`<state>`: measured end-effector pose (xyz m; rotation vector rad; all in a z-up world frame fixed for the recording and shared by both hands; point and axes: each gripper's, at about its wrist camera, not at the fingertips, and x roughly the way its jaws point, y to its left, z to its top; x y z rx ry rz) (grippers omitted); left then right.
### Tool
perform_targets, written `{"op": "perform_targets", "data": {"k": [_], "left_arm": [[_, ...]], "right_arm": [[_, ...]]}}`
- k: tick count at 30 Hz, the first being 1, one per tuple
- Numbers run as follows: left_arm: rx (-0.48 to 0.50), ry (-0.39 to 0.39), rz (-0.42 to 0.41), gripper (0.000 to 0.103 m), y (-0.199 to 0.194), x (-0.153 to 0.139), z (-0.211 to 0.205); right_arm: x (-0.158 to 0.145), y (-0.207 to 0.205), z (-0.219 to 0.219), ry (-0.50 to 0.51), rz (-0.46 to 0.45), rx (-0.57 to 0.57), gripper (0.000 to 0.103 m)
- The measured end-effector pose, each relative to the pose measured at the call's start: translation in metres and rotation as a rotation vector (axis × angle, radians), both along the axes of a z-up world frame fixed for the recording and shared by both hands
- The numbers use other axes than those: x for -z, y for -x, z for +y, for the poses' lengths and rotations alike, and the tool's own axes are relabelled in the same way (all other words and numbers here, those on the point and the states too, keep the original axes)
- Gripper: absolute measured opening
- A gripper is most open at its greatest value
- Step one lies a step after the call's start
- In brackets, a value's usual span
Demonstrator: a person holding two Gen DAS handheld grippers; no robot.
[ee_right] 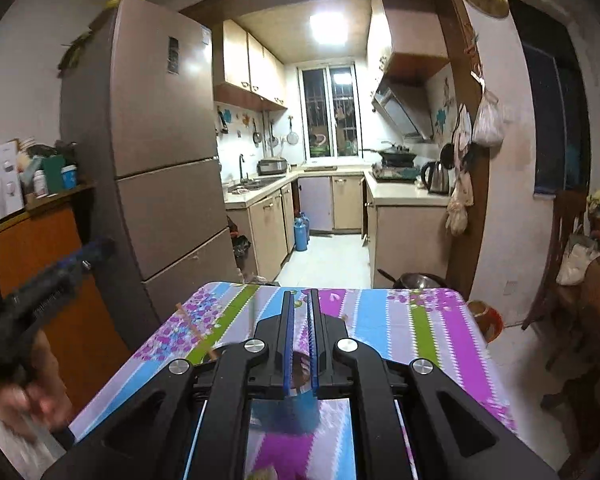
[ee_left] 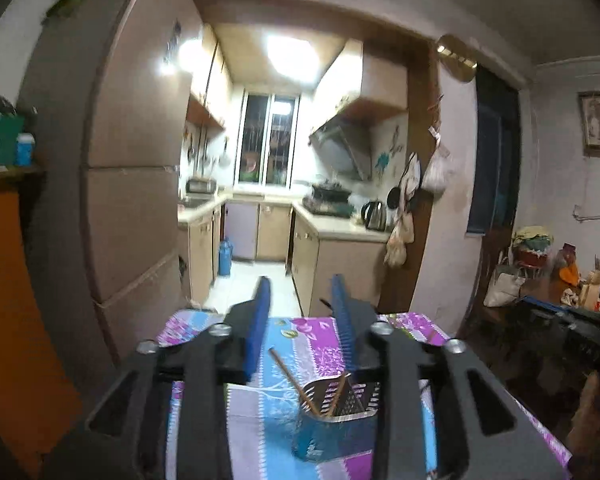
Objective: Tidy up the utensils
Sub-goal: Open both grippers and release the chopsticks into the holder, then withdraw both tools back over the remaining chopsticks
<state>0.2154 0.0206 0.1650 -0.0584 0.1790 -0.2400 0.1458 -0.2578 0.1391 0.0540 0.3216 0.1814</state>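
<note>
With both the left gripper (ee_left: 300,292) and right gripper (ee_right: 300,300) parted narrowly on nothing, the blue holder (ee_left: 332,432) stood just below them, its leaning chopsticks (ee_left: 294,380) likely to snag and tip it.

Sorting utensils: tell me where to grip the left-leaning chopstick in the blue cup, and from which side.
Grip the chopstick on its bare upper shaft, well above the cup rim, coming from the left. It leans left, away from the slotted spatula, so that end stands free.
</note>
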Motion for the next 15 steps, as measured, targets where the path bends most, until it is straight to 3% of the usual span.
{"op": "perform_targets", "data": {"k": [2,4,7,11,13,15], "left_arm": [[0.016,-0.031,-0.020,0.043,0.028,0.001,0.007],[0.027,-0.059,-0.026,0.049,0.061,0.010,0.018],[0.030,-0.090,0.008,0.049,0.098,0.032,0.034],[0.000,-0.074,0.088,0.049,0.127,0.072,0.058],[-0.026,-0.089,0.132,0.049,0.139,0.097,0.064],[-0.033,-0.108,0.179,0.049,0.149,0.120,0.064]], "right_arm": [[-0.001,0.043,-0.010,0.019,-0.029,-0.008,0.033],[0.005,0.087,-0.018,0.056,-0.055,-0.025,0.034],[0.026,0.149,-0.030,0.105,-0.068,-0.014,0.038],[0.065,0.216,-0.043,0.194,-0.073,0.065,0.048],[0.088,0.238,-0.044,0.251,-0.050,0.098,0.048],[0.110,0.255,-0.045,0.234,0.005,0.086,0.049]]}}
